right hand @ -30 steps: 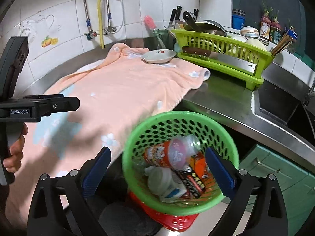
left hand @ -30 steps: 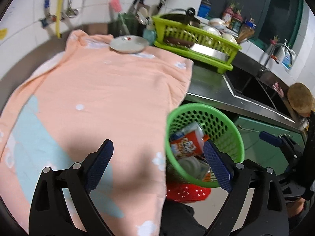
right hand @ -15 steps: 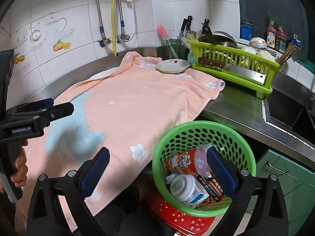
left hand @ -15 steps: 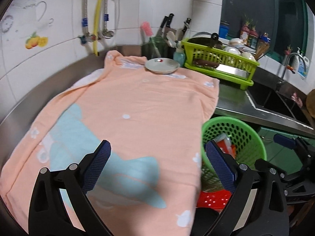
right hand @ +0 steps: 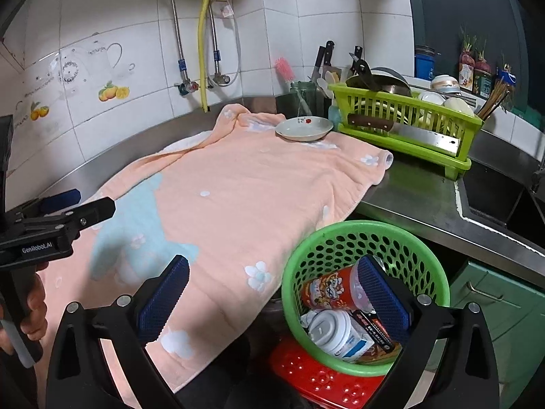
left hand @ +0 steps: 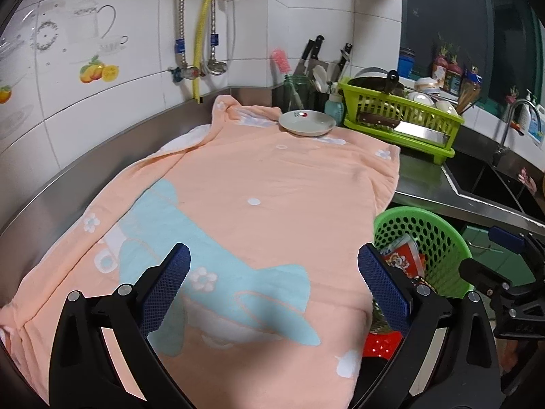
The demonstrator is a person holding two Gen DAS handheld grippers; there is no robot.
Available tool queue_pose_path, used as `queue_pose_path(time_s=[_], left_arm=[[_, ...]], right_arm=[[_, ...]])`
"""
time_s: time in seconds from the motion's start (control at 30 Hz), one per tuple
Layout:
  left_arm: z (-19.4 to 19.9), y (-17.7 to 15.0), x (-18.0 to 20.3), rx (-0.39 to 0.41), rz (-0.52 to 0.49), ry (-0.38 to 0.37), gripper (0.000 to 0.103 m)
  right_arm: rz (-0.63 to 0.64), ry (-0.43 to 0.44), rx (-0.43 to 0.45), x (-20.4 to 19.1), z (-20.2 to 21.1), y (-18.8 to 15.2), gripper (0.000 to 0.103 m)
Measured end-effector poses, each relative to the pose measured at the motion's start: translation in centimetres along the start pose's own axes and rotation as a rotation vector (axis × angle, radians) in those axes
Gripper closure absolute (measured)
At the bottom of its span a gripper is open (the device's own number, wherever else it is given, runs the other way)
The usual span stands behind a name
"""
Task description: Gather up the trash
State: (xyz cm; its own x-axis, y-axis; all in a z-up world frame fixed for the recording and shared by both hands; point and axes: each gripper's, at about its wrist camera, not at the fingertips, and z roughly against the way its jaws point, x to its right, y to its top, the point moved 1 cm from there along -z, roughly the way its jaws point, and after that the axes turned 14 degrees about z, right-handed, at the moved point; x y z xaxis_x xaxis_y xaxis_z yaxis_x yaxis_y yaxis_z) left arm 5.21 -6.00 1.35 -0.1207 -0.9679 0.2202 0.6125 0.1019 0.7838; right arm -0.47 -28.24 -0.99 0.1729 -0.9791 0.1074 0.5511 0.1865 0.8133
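Soft cloth towel point(left hand: 272, 184); perforated plastic basket point(right hand: 344, 242), brushed steel counter point(right hand: 419, 197), glossy tiles point(left hand: 102, 109)

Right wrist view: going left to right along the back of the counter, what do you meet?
Yellow hose → pink brush → white plate on the peach towel → green dish rack → chopsticks.

Your path lay open across the towel-covered desk point(left hand: 259, 184); a plate point(left hand: 307, 123), knife jar point(left hand: 299, 92) and dish rack point(left hand: 402, 119) blocked its far end.
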Motion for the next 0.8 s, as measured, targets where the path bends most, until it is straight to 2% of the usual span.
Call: queue_pose_path(time_s=[0.8], left_arm=[[1.3, -0.6, -2.6, 0.043, 0.057, 0.08, 0.005]], right_arm=[[-0.018, 0.022, 0.014, -1.1, 0.2, 0.4, 0.007]])
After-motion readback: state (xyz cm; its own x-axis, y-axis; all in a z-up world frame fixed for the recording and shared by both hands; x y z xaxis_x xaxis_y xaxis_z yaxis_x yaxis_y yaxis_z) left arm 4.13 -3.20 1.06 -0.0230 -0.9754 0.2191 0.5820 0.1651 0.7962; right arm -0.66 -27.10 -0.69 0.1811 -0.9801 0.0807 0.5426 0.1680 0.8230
